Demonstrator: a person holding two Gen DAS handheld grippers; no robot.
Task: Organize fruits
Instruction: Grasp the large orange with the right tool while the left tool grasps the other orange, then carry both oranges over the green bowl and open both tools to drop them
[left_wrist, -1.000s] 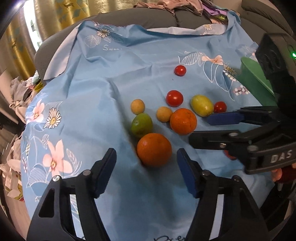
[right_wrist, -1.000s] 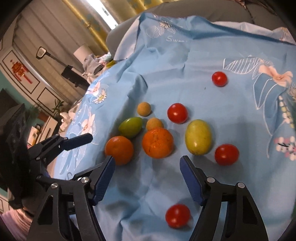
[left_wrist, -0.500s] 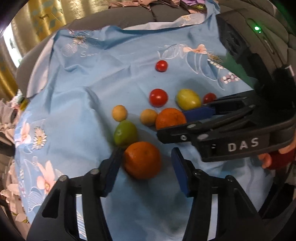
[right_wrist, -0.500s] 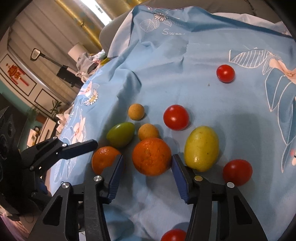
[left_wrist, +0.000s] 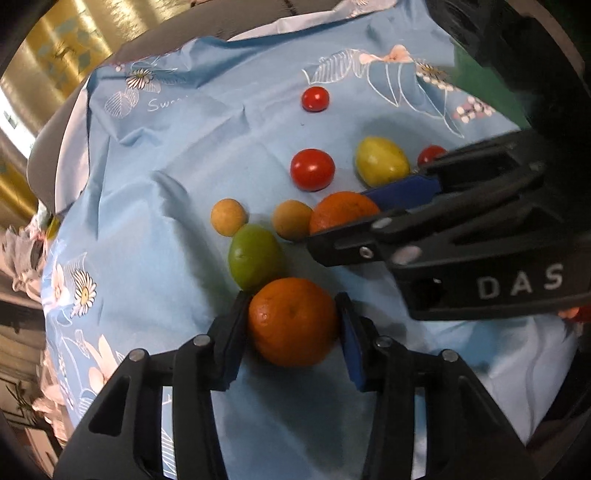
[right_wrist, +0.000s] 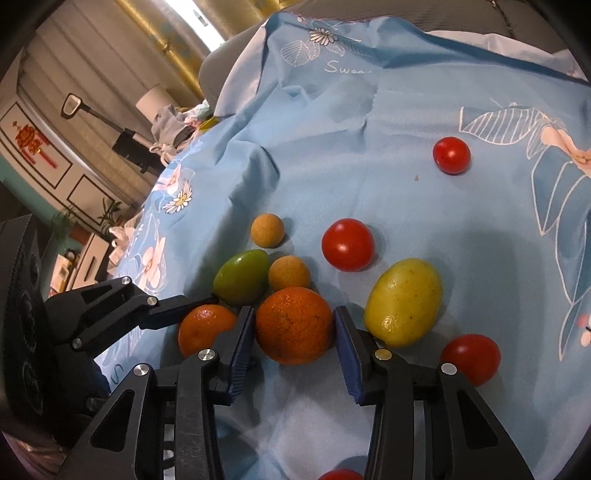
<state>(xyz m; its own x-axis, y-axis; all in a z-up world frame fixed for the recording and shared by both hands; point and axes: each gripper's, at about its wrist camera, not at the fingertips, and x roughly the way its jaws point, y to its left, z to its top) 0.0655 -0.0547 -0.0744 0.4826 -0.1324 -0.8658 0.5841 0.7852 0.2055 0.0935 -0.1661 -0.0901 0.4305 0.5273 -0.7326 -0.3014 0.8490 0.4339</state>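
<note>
left gripper: black frame | blue ribbed fingers | silver screws | right gripper: white "DAS" marking

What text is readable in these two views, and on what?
"DAS": white letters on the right gripper body, left wrist view.
"Swee…": white script on the blue cloth, cut off by a fold in both views.
Red wall ornament: no characters readable.
Nothing else readable.

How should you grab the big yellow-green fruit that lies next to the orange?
Grip the yellow-green fruit across its narrow middle, not end to end: it is egg-shaped and lies tilted on the blue cloth. I would come from above, fingers on its two long flanks. One flank is crowded by the right gripper, which is closed on an orange, so that probably needs to clear first.
</note>
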